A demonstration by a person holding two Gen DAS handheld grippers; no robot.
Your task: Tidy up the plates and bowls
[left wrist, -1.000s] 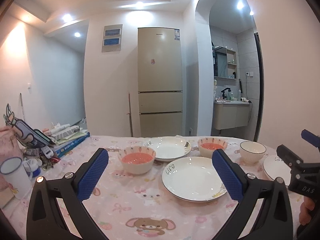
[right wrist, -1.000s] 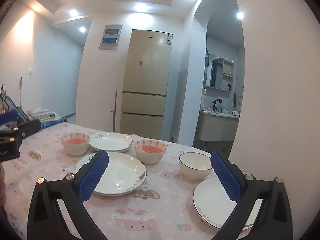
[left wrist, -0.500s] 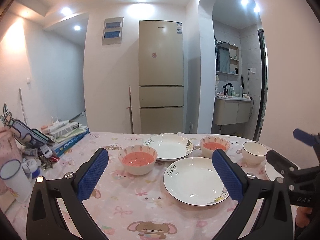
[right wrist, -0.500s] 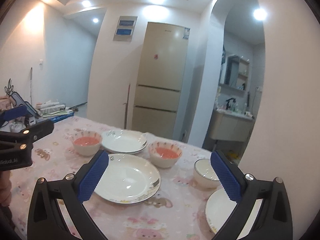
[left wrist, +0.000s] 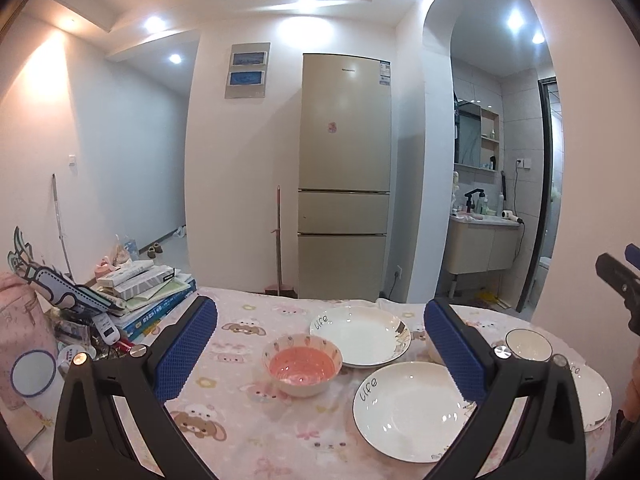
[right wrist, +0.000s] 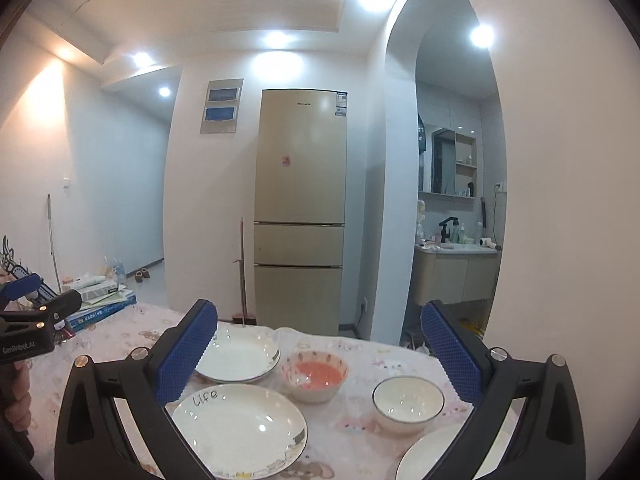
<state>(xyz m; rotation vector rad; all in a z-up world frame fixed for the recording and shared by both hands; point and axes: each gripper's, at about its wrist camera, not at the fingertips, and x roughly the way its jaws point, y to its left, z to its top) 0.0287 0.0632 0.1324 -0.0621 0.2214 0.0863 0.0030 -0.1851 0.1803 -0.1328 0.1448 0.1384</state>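
Both grippers are hovering above the table (left wrist: pixel 248 408), the left gripper (left wrist: pixel 320 354) and right gripper (right wrist: pixel 318 354) each with fingers spread wide apart, gripping nothing. Three white plates, two pink-lined bowls (right wrist: pixel 315 375) and one white bowl (right wrist: pixel 408 402) are sitting scattered, unstacked, on the tablecloth.

Pink cartoon cloth, white dishes, blue pads

The tablecloth (left wrist: pixel 248 420) is pale pink with bears and rabbits; near plate (left wrist: pixel 408 410) white, dark-rimmed, lettered "Life"; left bowl (left wrist: pixel 302 364) coral inside with carrot motifs; far fridge (left wrist: pixel 344 176) beige-gold; gripper pads (right wrist: pixel 186 354) blue, textured.
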